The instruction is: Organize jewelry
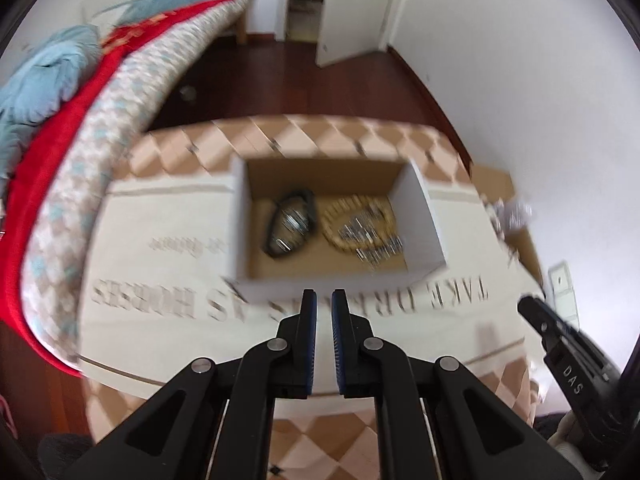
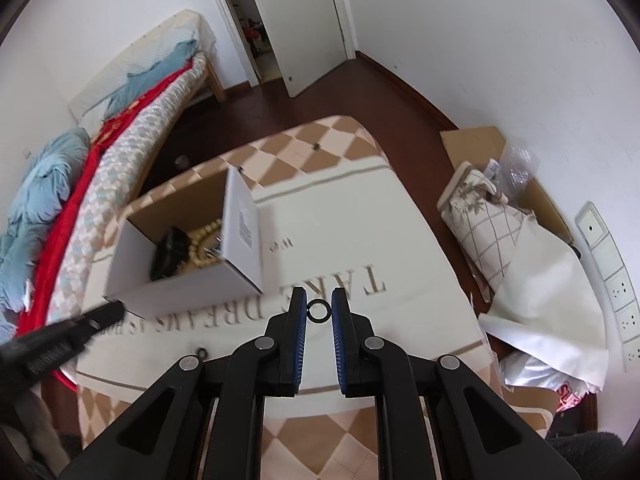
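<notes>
An open white cardboard box [image 1: 240, 216] stands on the cloth-covered table [image 1: 168, 320], straight ahead of my left gripper [image 1: 324, 305]. Inside lie a black bracelet [image 1: 291, 222] and a beige beaded bracelet [image 1: 360, 224] with silvery pieces on it. The left gripper is shut with nothing between its blue pads, raised above the table short of the box. My right gripper [image 2: 319, 305] is shut on a small black ring [image 2: 319, 311], held above the cloth to the right of the box [image 2: 180, 284]. Another small dark ring [image 2: 201, 353] lies on the cloth near the front edge. Each gripper's tip shows in the other's view.
A bed [image 2: 120, 152] with red and blue bedding runs along the table's left side. On the floor to the right are cardboard [image 2: 476, 144], a patterned cushion [image 2: 484, 216] and a white bag [image 2: 548, 312]. Wall sockets [image 2: 616, 280] sit at the right. A door [image 2: 304, 20] stands open at the back.
</notes>
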The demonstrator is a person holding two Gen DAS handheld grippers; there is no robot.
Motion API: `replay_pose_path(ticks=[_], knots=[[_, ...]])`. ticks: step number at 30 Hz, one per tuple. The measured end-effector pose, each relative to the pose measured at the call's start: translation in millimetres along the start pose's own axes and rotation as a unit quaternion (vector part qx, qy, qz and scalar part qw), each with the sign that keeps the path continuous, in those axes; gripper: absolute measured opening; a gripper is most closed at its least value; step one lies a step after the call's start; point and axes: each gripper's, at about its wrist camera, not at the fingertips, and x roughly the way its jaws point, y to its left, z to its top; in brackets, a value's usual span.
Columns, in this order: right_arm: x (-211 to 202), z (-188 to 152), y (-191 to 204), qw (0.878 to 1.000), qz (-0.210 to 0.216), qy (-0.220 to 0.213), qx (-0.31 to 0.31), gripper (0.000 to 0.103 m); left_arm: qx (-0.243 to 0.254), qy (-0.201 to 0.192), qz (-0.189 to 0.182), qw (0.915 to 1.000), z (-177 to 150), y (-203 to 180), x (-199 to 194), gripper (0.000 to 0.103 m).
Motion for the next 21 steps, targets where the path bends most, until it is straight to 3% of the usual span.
replay_pose_path(ticks=[5, 8, 9, 10, 11, 12, 21], knots=[[-7, 8, 8, 1.0, 0.019, -0.011, 0.001, 0.013, -0.027, -0.034, 0.018, 0.9989, 23, 34, -26, 0.005], [-6, 9, 12, 1.0, 0.025, -0.009, 0.002, 0.013, -0.028, -0.02, -0.009, 0.9994, 22, 38, -18, 0.01], [-5, 8, 12, 1.0, 0.025, -0.008, 0.001, 0.013, -0.029, -0.012, -0.014, 0.9994, 17, 36, -12, 0.022], [-5, 7, 12, 1.0, 0.024, -0.008, 0.0, 0.013, -0.025, -0.001, -0.02, 0.9995, 10, 32, -4, 0.051], [-6, 6, 12, 1.0, 0.023, -0.008, -0.001, 0.013, -0.019, 0.014, -0.028, 0.9993, 0, 26, 6, 0.064], [-6, 5, 10, 1.0, 0.021, -0.007, -0.001, 0.013, -0.015, 0.024, -0.036, 0.9989, -9, 20, 15, 0.069], [-5, -6, -11, 1.0, -0.004, 0.005, 0.006, 0.013, 0.061, 0.094, -0.008, 0.9936, -65, -34, 95, 0.066]])
